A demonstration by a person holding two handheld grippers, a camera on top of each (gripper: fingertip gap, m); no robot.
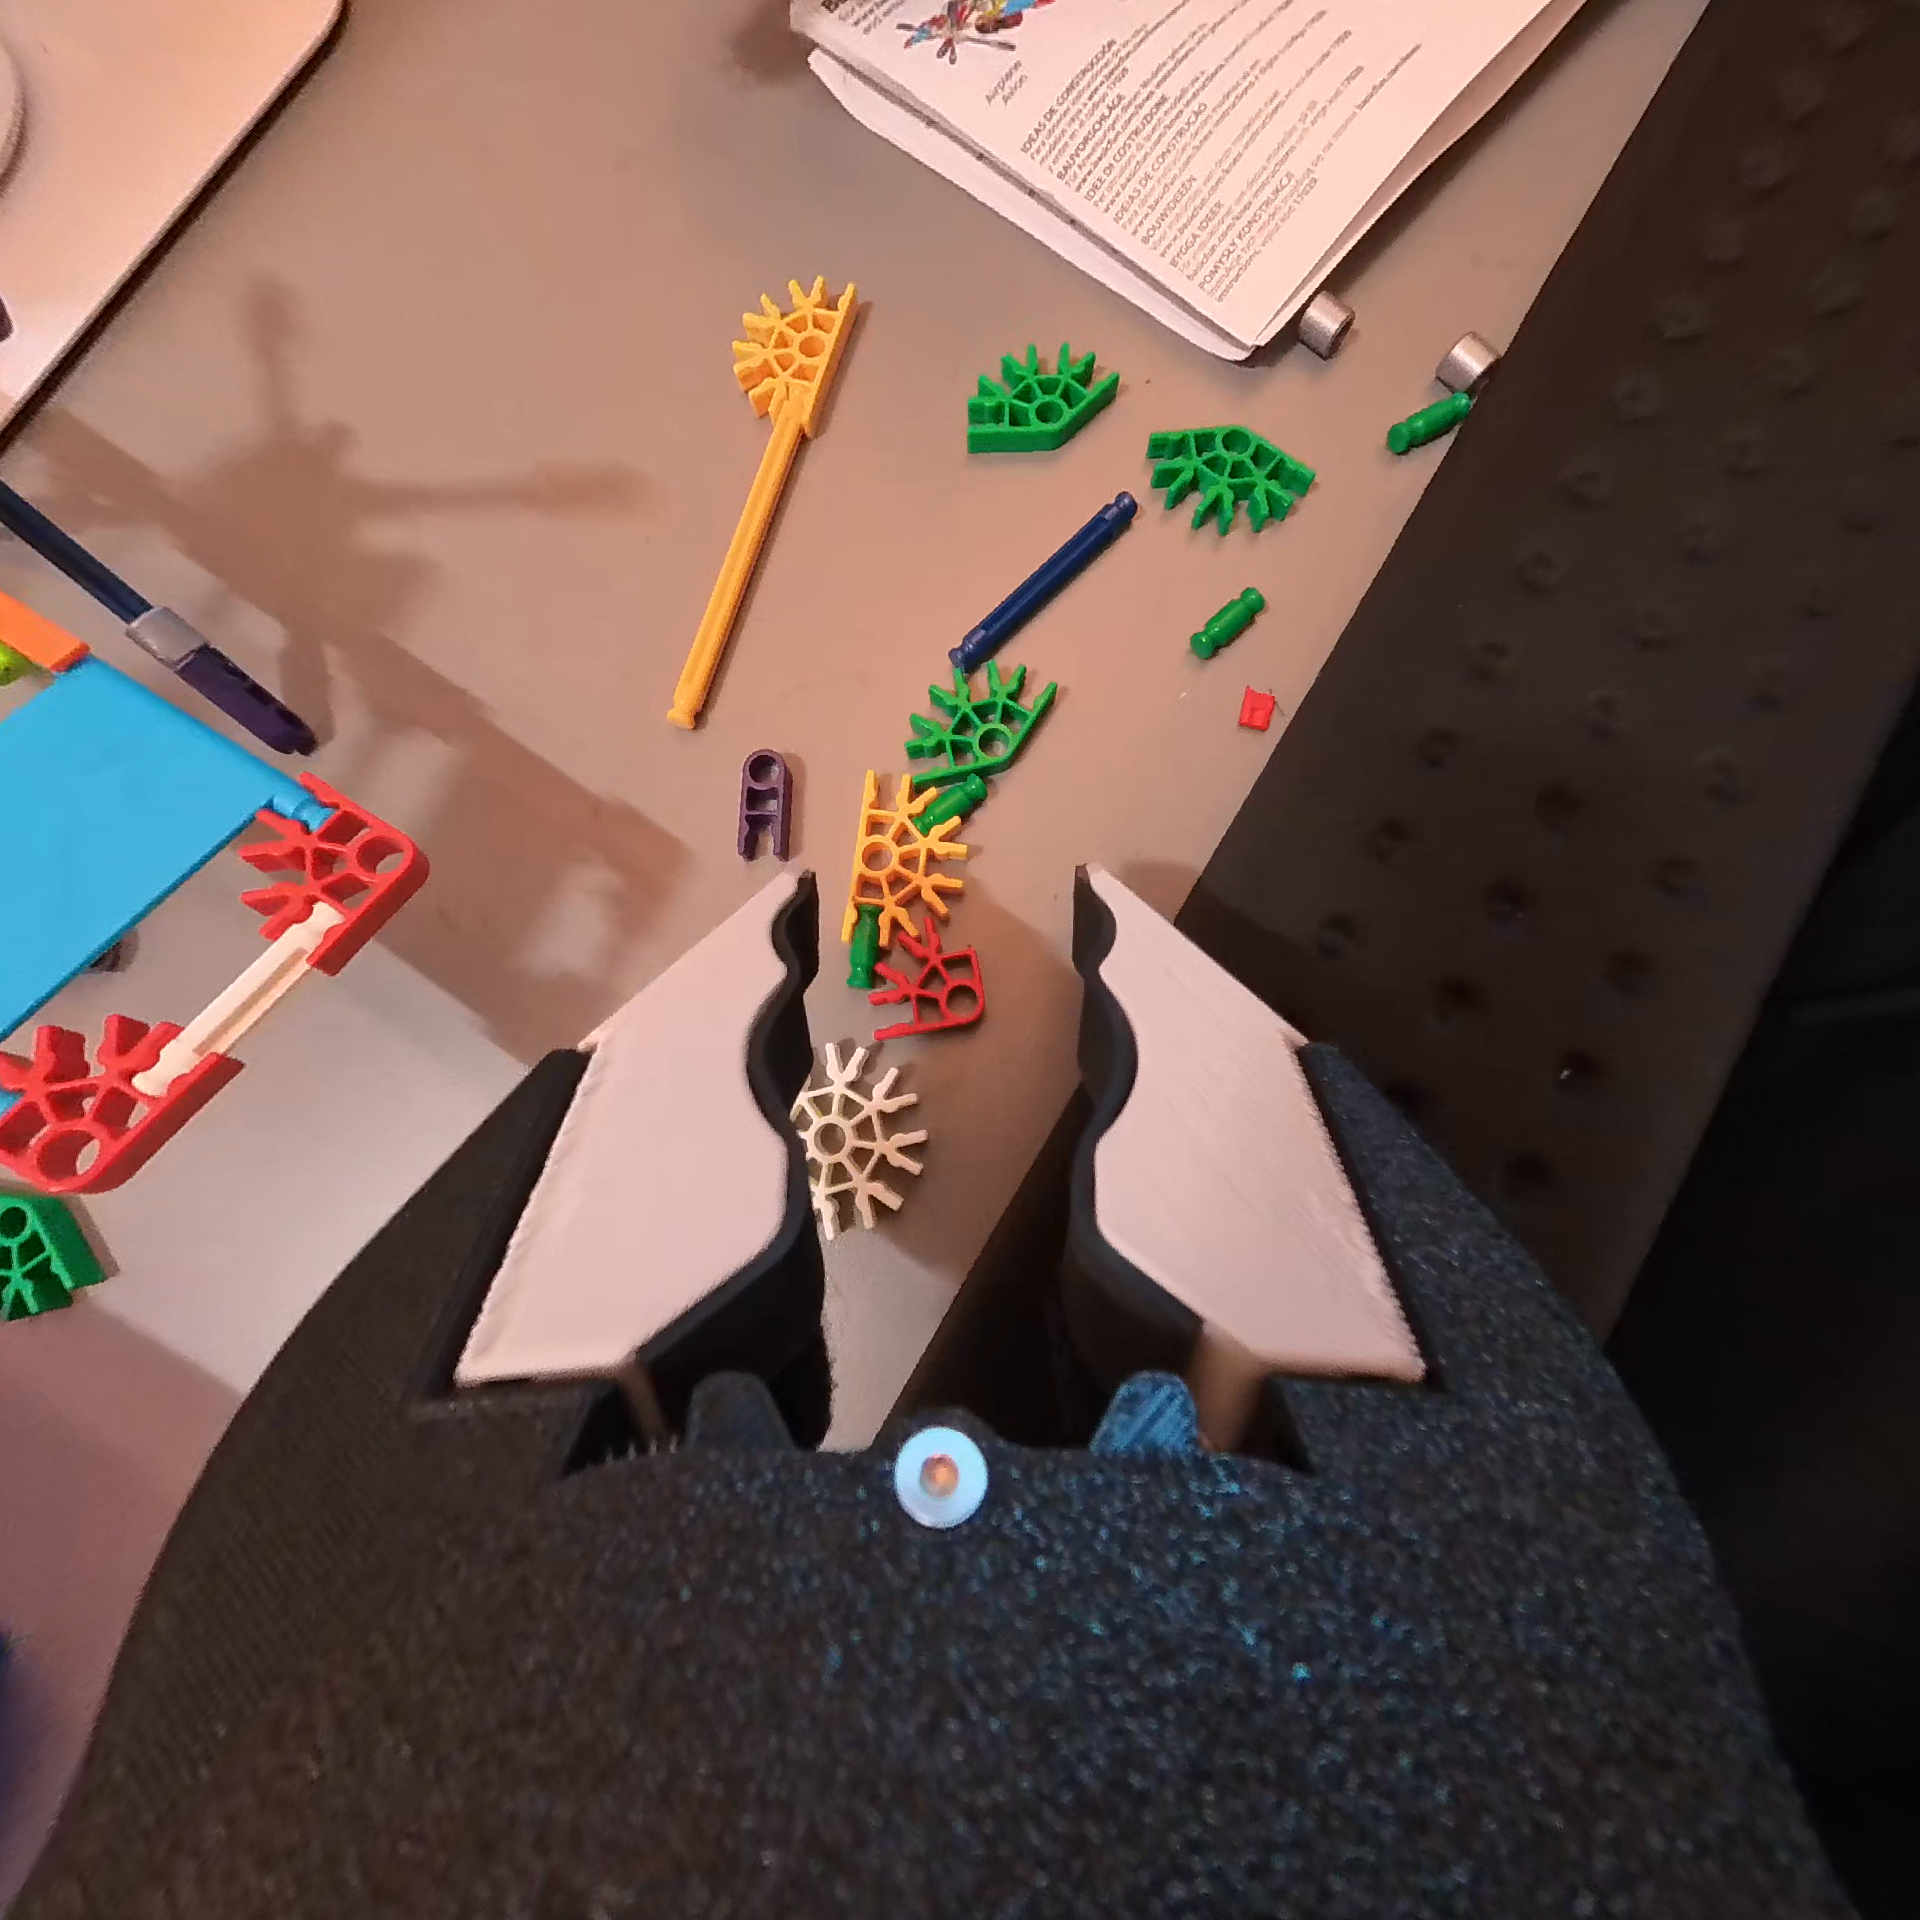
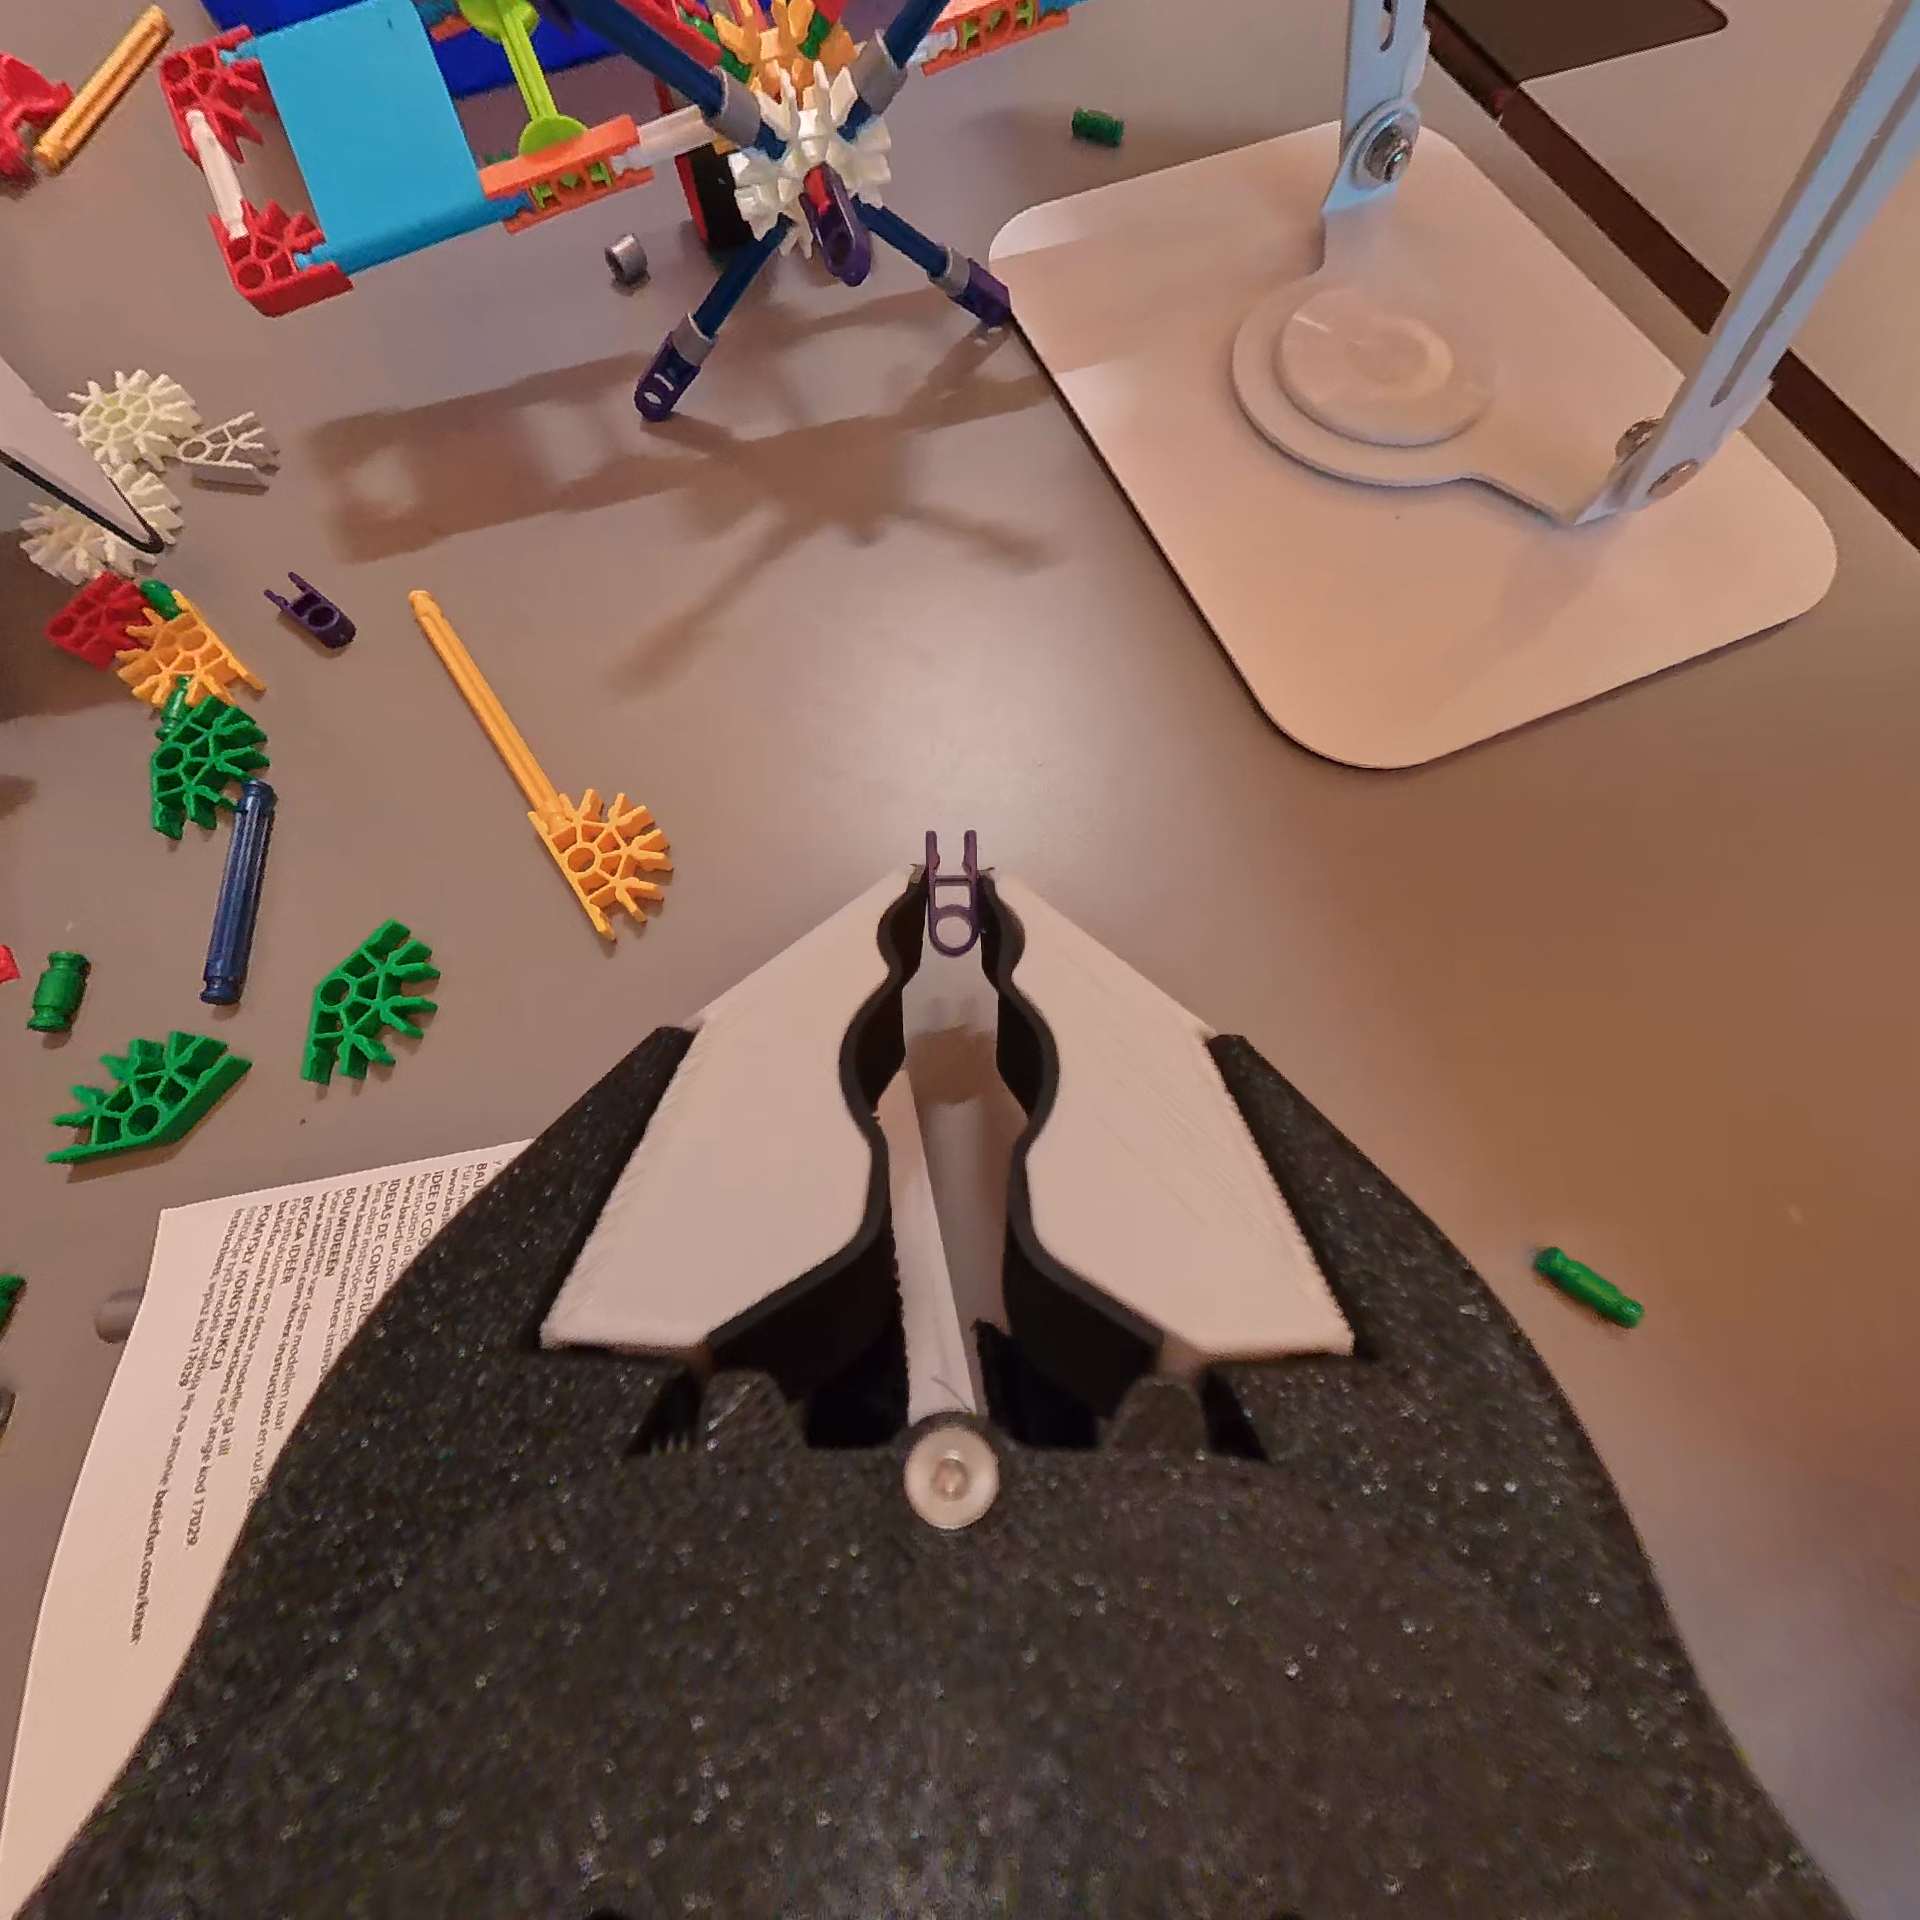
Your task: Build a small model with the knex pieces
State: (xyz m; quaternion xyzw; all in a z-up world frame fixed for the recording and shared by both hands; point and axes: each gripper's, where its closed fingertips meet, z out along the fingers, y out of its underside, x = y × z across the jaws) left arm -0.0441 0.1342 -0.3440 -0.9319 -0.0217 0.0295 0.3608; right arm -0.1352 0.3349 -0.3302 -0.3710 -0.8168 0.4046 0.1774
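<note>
My left gripper [image 1: 945, 883] is open and empty, low over loose plastic building pieces on the grey-brown table [image 1: 499, 343]. A white snowflake connector [image 1: 857, 1138] lies between its fingers, beside the left finger. A red connector [image 1: 935, 987] and a yellow connector [image 1: 899, 857] lie just ahead, and a purple clip [image 1: 767, 802] sits off the left fingertip. My right gripper [image 2: 953, 878] is shut on a purple clip [image 2: 951, 914] at its tips. A white rod [image 2: 935, 1195] runs back from the clip between the fingers. It is held above bare table.
A colourful built model [image 2: 790, 135] with a blue panel [image 1: 104, 810] stands at the far side. A yellow rod with connector [image 2: 561, 800], green connectors [image 2: 364, 997], a blue rod [image 2: 237, 894] and a printed sheet [image 2: 208, 1403] lie left. A white stand base [image 2: 1455, 623] is at the right. My right gripper's tips are some 15 centimeters from the colourful built model [image 2: 790, 135].
</note>
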